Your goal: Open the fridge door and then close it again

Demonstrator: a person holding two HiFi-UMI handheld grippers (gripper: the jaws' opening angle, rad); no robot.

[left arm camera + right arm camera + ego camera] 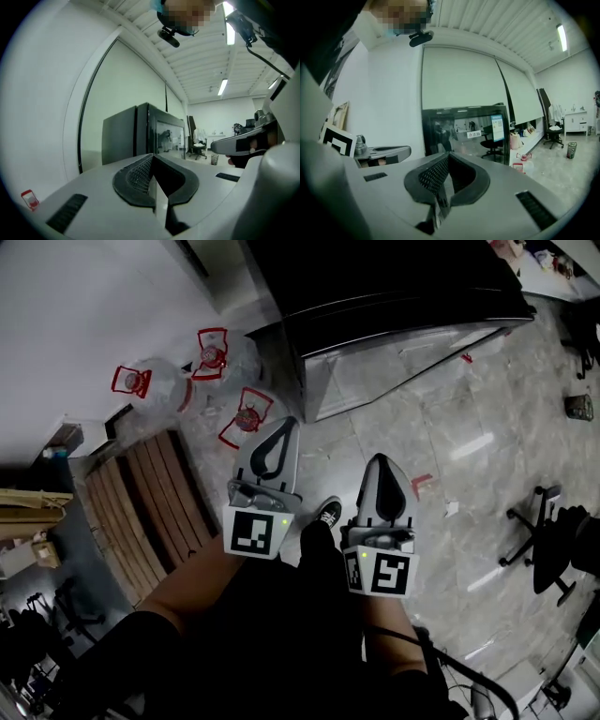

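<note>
The black fridge (375, 282) stands ahead at the top of the head view, its glass door (403, 367) shut against the cabinet. The left gripper view shows the fridge (140, 133) from its side corner, and the right gripper view faces its glass door (464, 129). My left gripper (278, 432) and right gripper (382, 465) are held side by side close to the person's body, well short of the fridge and touching nothing. Both grippers are shut, left (152, 180) and right (443, 180), with nothing between the jaws.
Three water jugs with red handles (150, 385) (220, 352) (246, 413) lie on the floor left of the fridge. A wooden pallet (141, 512) lies at the left. An office chair (539, 531) stands at the right. The person's shoe (328, 512) shows between the grippers.
</note>
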